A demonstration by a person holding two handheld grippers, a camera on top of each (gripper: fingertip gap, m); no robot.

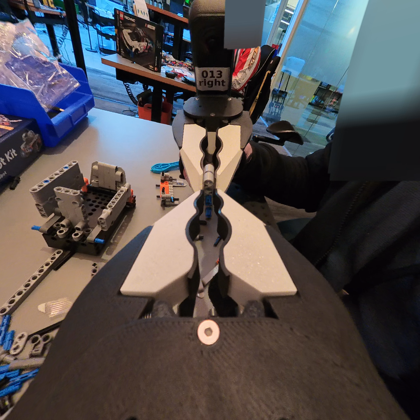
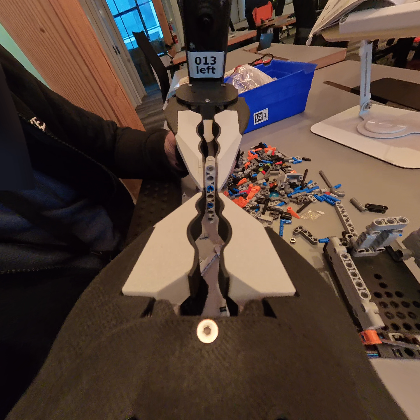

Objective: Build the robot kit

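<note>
Both grippers, left (image 1: 208, 197) and right (image 2: 210, 200), meet tip to tip, fingers clamped on one grey beam (image 2: 210, 188), over the bench (image 1: 127, 141) edge.

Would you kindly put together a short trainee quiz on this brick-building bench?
1. True or false: only the left tool grips the beam.
2. What colour is the bin? A red, B blue, C green.
3. Fill in: the pins in the beam are ___.
Key: 1 false, the right tool is shut on it too; 2 B; 3 blue.
</note>
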